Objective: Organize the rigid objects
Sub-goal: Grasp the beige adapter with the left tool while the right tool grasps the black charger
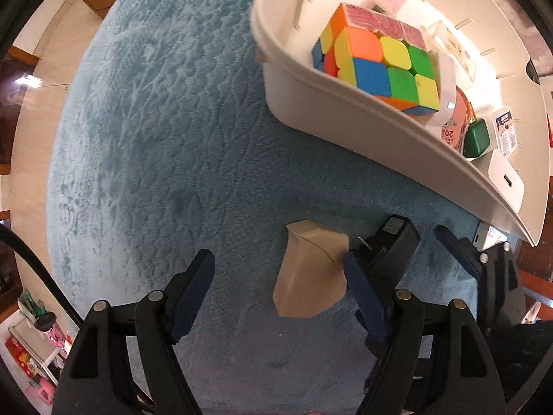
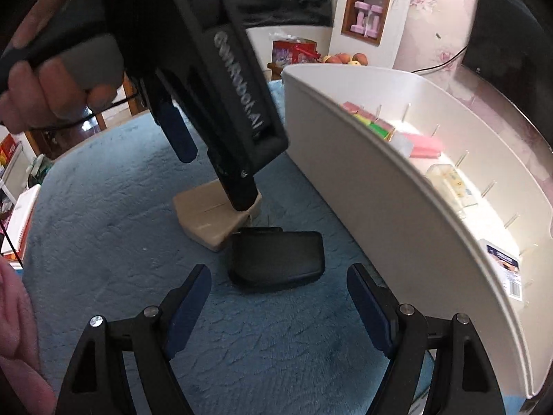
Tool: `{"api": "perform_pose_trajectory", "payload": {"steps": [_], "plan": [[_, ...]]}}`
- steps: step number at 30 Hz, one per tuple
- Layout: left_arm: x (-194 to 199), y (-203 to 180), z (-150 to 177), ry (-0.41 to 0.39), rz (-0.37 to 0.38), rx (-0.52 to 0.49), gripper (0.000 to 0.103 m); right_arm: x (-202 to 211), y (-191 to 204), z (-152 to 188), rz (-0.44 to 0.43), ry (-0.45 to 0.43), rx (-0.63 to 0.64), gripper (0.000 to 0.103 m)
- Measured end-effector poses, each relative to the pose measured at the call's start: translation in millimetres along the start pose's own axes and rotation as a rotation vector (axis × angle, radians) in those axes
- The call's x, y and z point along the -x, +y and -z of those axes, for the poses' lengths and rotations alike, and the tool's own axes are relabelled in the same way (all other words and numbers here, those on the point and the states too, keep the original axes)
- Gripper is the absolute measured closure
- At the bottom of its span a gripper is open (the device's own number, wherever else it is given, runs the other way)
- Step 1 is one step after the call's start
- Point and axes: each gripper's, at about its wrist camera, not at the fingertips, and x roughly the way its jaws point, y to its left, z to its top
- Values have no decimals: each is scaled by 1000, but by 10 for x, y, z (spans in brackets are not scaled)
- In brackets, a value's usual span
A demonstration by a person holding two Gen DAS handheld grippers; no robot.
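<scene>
A tan box (image 1: 311,271) (image 2: 211,218) lies on the blue cloth. A black charger (image 1: 390,242) (image 2: 276,259) lies right beside it. My left gripper (image 1: 280,287) is open and straddles the tan box, its right finger (image 1: 363,290) next to the charger. In the right wrist view the left gripper (image 2: 211,169) hovers over the tan box. My right gripper (image 2: 278,307) is open and empty, just short of the charger. The white bin (image 1: 345,110) (image 2: 363,186) holds a colourful cube (image 1: 380,62), a green block (image 1: 477,138) and other items.
The blue cloth (image 1: 155,138) covers the table. The bin stands to the right of both grippers. Shelves and clutter (image 1: 38,339) lie beyond the table's left edge. A book stack (image 2: 20,221) sits at the far left.
</scene>
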Motion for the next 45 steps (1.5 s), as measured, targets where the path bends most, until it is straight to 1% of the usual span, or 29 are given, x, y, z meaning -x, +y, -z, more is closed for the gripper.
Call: {"api": "perform_pose_trajectory", "payload": {"steps": [4,6,9,11,14,15,17,18,21,23,29,33,39,45], "plan": [[-26,-31,-7,6,1,-7,23,-82,9,3,-3,10,-6,22],[-65,-64,-122,15,-4,-12,24,-105,13,-4,-8,7,-11,22],[-113,-124,-131,26,-5,-7,25,-164,11,-21,-10,16,-1,27],[-124,-123,-137,31,8,0,29,-176,17,-62,-12,10,7,32],[-150,-150,-124,38,27,7,33,-168,48,-85,-7,10,16,35],[-162,-169,-114,38,35,8,36,-168,58,-89,-4,12,17,36],[-169,-197,-97,38,44,8,43,-160,63,-94,0,18,13,41],[-162,-225,-87,34,51,4,47,-135,75,-132,0,24,12,41],[-145,-276,-69,25,50,-8,53,-114,91,-160,13,44,27,41],[-151,-307,-52,24,62,-8,59,-102,131,-175,22,54,38,41],[-140,-378,3,21,45,-31,59,-53,213,-113,35,87,33,41],[-147,-321,96,31,42,-29,59,3,201,-64,46,112,3,41],[-166,-216,295,38,27,-32,59,137,215,72,48,154,-82,41],[-197,-107,578,59,15,-36,59,296,185,219,54,185,-207,41]]}}
